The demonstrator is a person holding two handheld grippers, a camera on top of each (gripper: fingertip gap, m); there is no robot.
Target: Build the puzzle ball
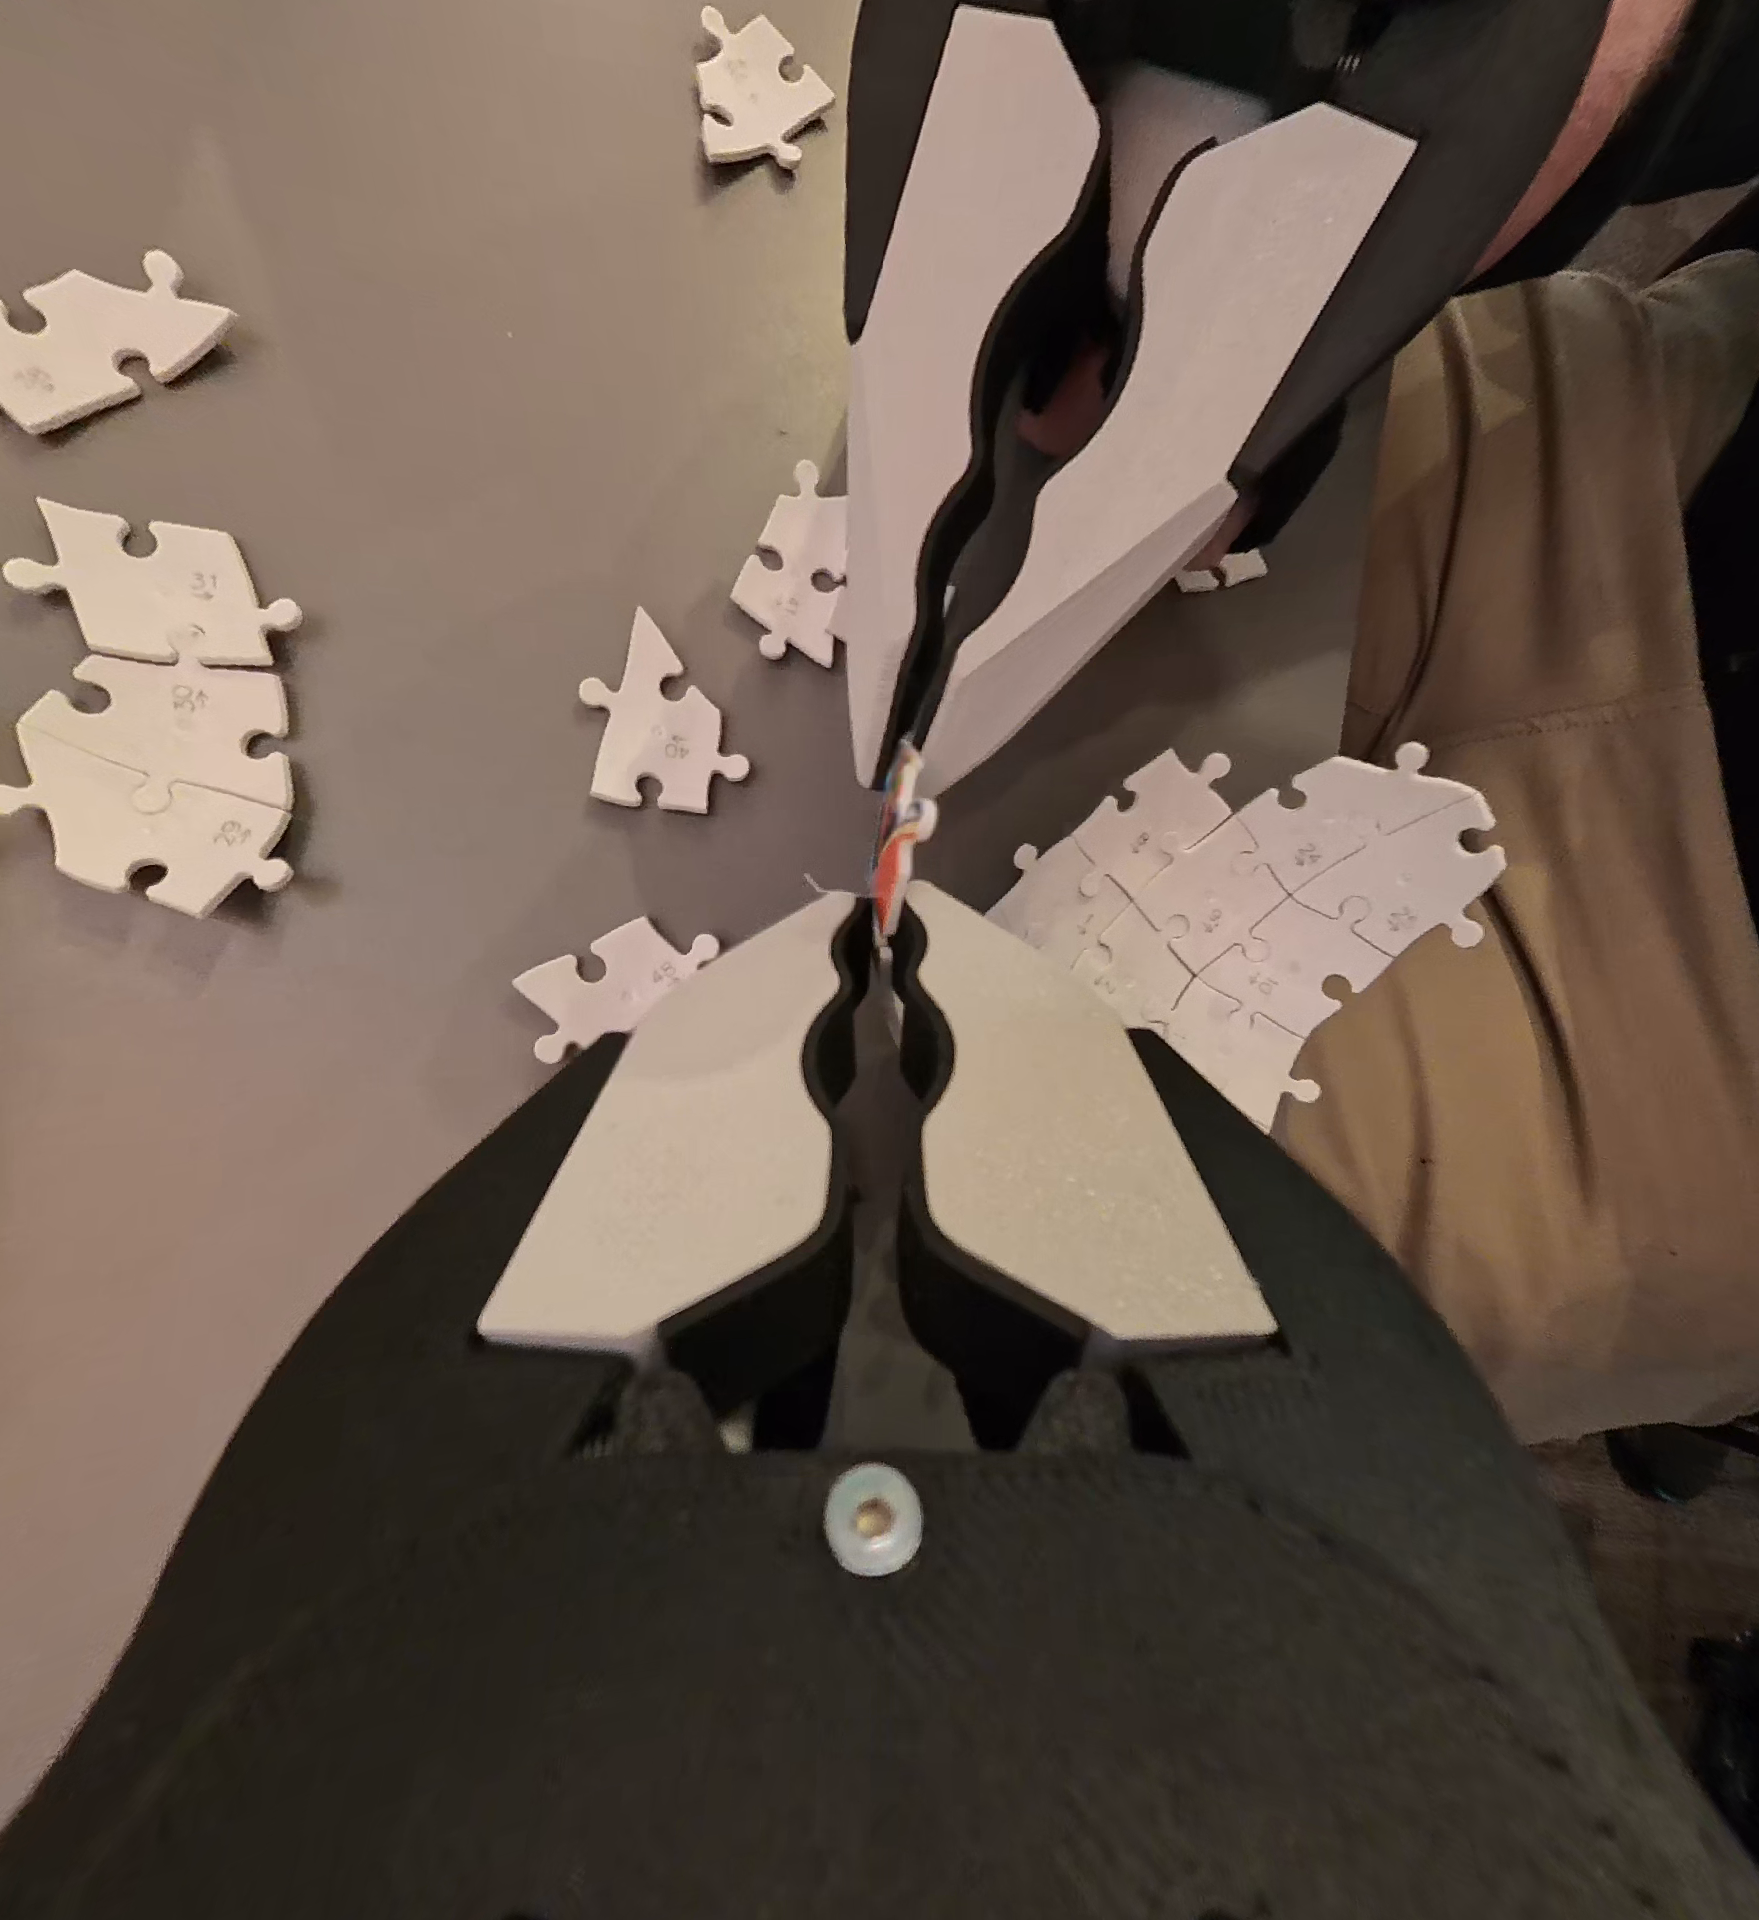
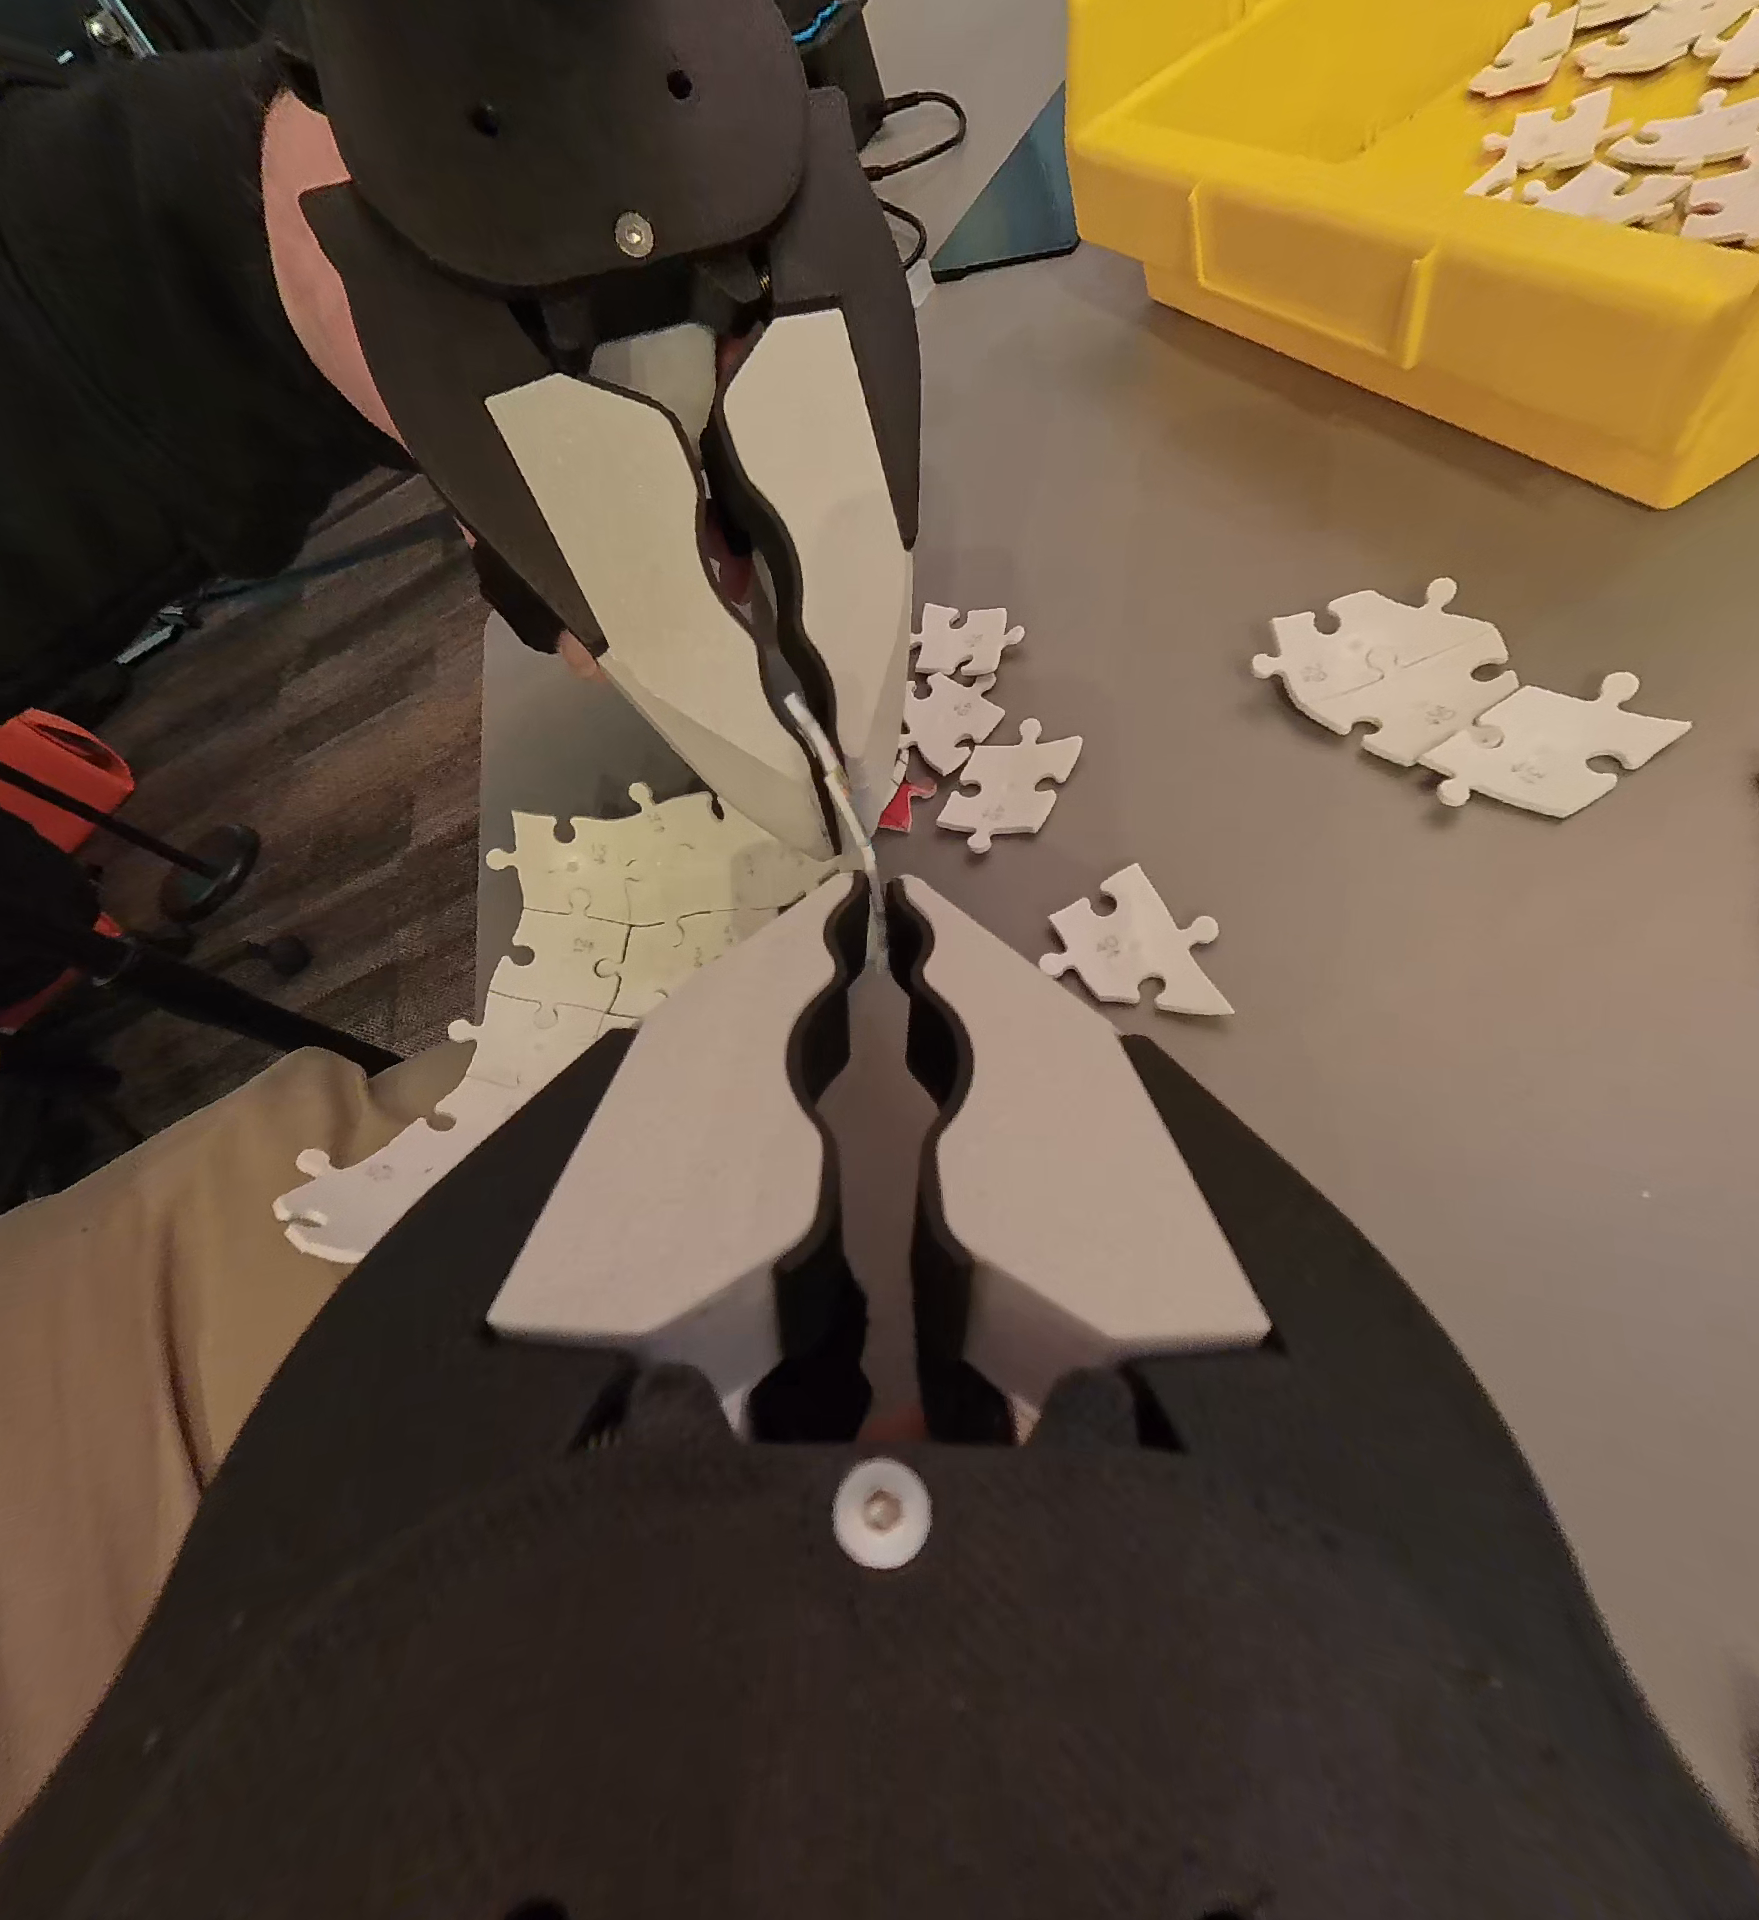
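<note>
The grey table (image 2: 1374, 1143) carries a yellow bin (image 2: 1477, 343) of pieces, cut off at the frame's top. An assembled curved section (image 1: 1270, 914) overhangs the table's edge, partly hidden behind both tools. The left gripper (image 1: 880, 920) and right gripper (image 2: 880, 883), jaws nearly together, pinch one edge-on puzzle piece (image 1: 904, 831), perhaps two joined; its printed face is barely legible.

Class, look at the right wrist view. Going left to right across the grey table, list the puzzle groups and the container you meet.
Curved assembled puzzle section at the table's near-left edge → small cluster of loose pieces → single loose piece → flat joined group of pieces → yellow bin, farther back.
</note>
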